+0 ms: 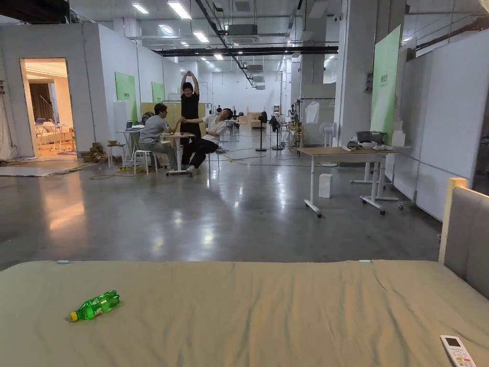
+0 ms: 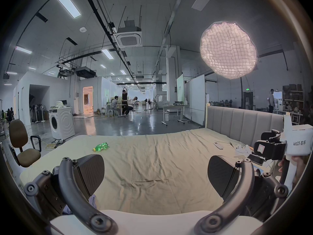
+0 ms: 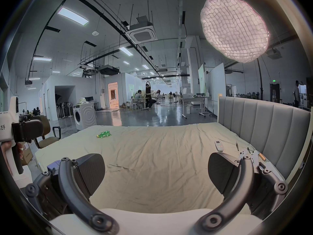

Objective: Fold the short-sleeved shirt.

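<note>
Hovering above the near edge of the bed (image 1: 267, 310), the left claw (image 2: 155, 172) is gaping wide, its jaws gripping nothing. The right claw (image 3: 156, 172) is hanging beside it in the same released state, pointing across the olive sheet.

The head view is looking higher, taking in a green bottle (image 1: 95, 306) lying on its side at the left of the sheet, a white remote (image 1: 457, 351) at the right, and a wheeled counter (image 1: 344, 152) standing out on the glossy floor. Three people (image 1: 191, 129) are gathering round a small table far back.

The gripper views are adding more. A grey padded headboard (image 3: 264, 128) is running along the right side, and a round quilted lamp (image 2: 228, 50) is glowing overhead. A washing machine (image 2: 61, 122) and a brown office chair (image 2: 22, 147) are standing to the left of the bed. A white game controller (image 2: 242, 149) and a dark phone (image 2: 255, 159) are lying close to the headboard.

A scrap of pale lilac cloth (image 2: 92, 201) is peeking out low beside the left claw's left jaw. It is possibly the shirt, though too little is showing to be sure. It is lying at the bed's near edge, below and behind the pads, not between them.
</note>
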`<action>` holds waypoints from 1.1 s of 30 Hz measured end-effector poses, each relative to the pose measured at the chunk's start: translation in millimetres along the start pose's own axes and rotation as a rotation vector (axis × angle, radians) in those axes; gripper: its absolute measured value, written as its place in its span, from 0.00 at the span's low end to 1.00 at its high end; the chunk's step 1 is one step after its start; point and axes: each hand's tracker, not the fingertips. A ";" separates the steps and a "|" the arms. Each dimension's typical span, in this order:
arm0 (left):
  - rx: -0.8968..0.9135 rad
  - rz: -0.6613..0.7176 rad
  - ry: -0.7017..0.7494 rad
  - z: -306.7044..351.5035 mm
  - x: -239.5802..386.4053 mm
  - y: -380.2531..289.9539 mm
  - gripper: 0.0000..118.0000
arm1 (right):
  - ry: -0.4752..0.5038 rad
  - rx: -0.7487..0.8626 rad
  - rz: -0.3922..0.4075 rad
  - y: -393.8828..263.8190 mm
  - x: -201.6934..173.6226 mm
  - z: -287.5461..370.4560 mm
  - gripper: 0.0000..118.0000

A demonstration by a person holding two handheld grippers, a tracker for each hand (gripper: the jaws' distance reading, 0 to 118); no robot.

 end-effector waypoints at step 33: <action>-0.013 0.015 -0.010 1.1 -3.8 8.2 1.00 | -0.090 -0.170 -0.407 42.5 -13.9 -7.5 1.00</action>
